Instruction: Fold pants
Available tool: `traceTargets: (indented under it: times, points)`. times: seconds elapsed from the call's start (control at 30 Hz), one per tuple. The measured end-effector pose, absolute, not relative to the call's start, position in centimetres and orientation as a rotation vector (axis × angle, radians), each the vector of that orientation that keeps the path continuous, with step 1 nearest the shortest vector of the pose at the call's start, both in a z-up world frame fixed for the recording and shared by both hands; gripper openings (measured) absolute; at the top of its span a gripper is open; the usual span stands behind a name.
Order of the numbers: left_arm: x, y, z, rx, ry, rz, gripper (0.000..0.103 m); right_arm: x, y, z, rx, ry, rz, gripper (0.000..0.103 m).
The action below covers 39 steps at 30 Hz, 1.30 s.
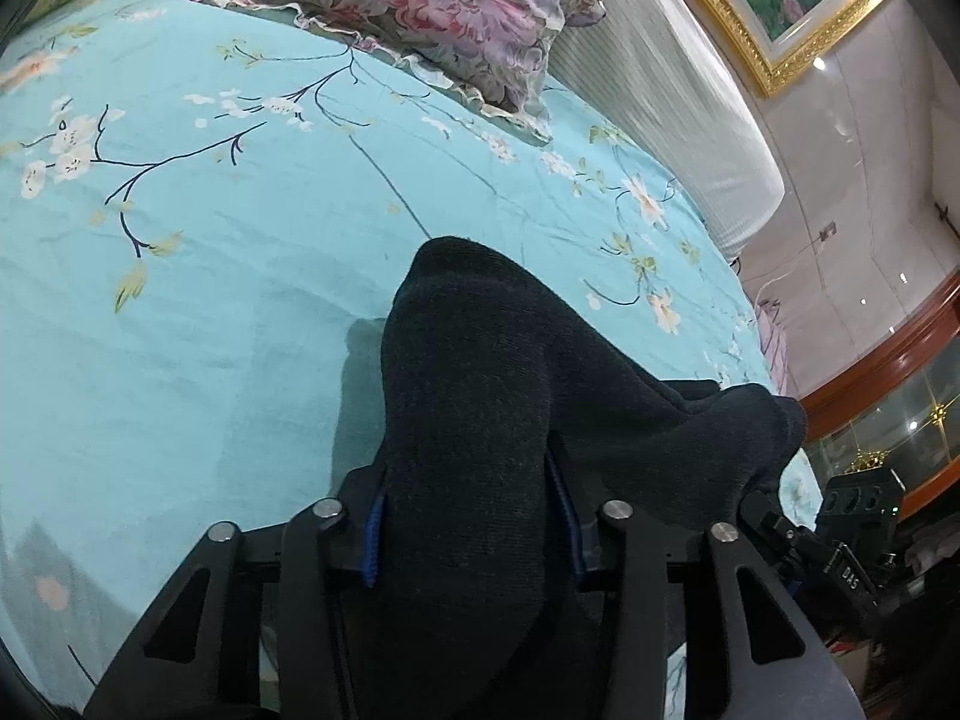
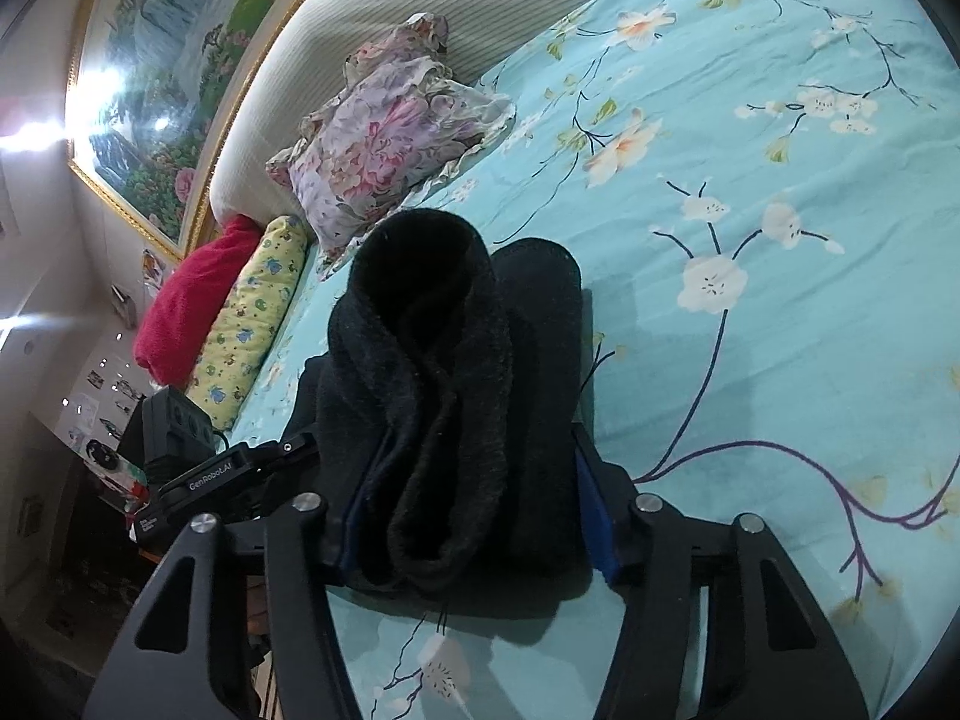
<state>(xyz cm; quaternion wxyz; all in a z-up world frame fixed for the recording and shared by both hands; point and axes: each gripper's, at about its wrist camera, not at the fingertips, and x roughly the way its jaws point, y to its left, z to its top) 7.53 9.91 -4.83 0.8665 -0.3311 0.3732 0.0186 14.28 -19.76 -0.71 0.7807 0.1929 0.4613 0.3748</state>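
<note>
The pants [image 1: 474,396] are black, thick knit cloth. In the left wrist view my left gripper [image 1: 471,534] is shut on a bunched fold of them, and the cloth drapes over both fingers and hides the tips. The fold hangs above the turquoise flowered bed sheet [image 1: 210,276]. In the right wrist view my right gripper [image 2: 474,510] is shut on another bunched part of the pants [image 2: 444,372], several layers rolled together, also held over the sheet [image 2: 750,360]. Each gripper's body shows at the edge of the other's view.
A floral pillow [image 1: 432,6] lies at the head of the bed by a white ribbed headboard [image 1: 672,96]. In the right wrist view the pillow [image 2: 384,144], a red blanket [image 2: 192,300] and a yellow bolster [image 2: 252,318] sit along the bed's left edge. A gold-framed painting [image 2: 180,72] hangs behind.
</note>
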Motion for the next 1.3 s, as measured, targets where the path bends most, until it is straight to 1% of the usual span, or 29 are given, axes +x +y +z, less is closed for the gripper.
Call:
traceTargets:
  times: [0.1, 0.3, 0.8, 1.3]
  points:
    - [7.4, 9.7, -4.2, -0.686, 0.779, 0.036, 0.035, 14.1, -19.7, -0.5, 0.417, 0.991, 0.811, 0.053]
    - [7.1, 9.3, -3.3, -0.672, 0.771, 0.036, 0.032, 13.9, -19.7, -0.1, 0.424, 0.985, 0.811, 0.051]
    - [5.2, 9.0, -1.3, -0.638, 0.744, 0.047, 0.029, 13.1, -18.5, 1.6, 0.395, 0.962, 0.832, 0.048]
    - [1.6, 11.1, 0.6, -0.632, 0.684, 0.108, 0.029, 11.4, -15.4, 3.0, 0.355, 0.951, 0.899, 0.047]
